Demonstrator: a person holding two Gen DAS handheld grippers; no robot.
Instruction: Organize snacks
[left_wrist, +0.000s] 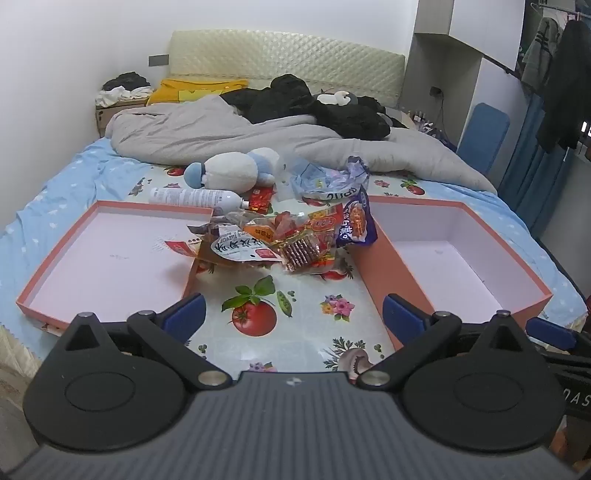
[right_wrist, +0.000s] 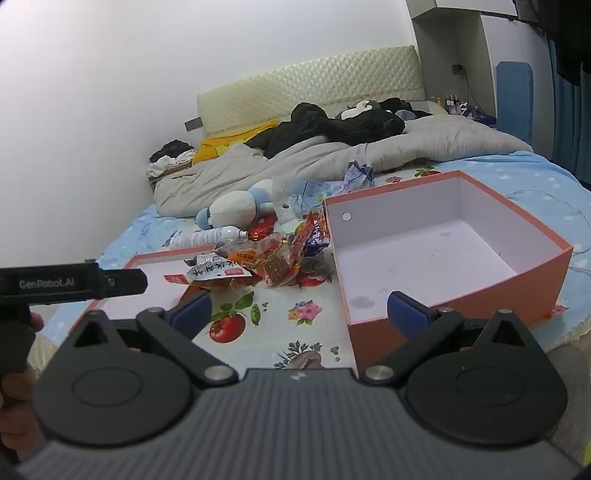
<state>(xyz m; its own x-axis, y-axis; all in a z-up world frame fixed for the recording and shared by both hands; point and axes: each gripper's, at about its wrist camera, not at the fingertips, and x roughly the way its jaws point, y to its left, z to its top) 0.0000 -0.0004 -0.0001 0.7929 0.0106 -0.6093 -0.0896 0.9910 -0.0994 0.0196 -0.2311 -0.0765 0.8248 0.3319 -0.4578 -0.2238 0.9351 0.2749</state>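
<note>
Both cameras sit low at the foot of the bed, facing the cream quilted headboard (left_wrist: 284, 59). The left wrist view looks straight up the bed, centred on the heap of colourful snack packets (left_wrist: 291, 236). The right wrist view stands further right of that heap, angled leftward, nearer the deep orange cardboard box (right_wrist: 443, 243). Both views share heap, box and headboard.

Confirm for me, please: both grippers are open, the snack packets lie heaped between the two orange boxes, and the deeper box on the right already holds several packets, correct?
Not quite: the deeper box holds no packets, as the right wrist view shows. The rest stands: the left gripper and right gripper are open, and the snack packets lie heaped between it and the shallow box.
</note>
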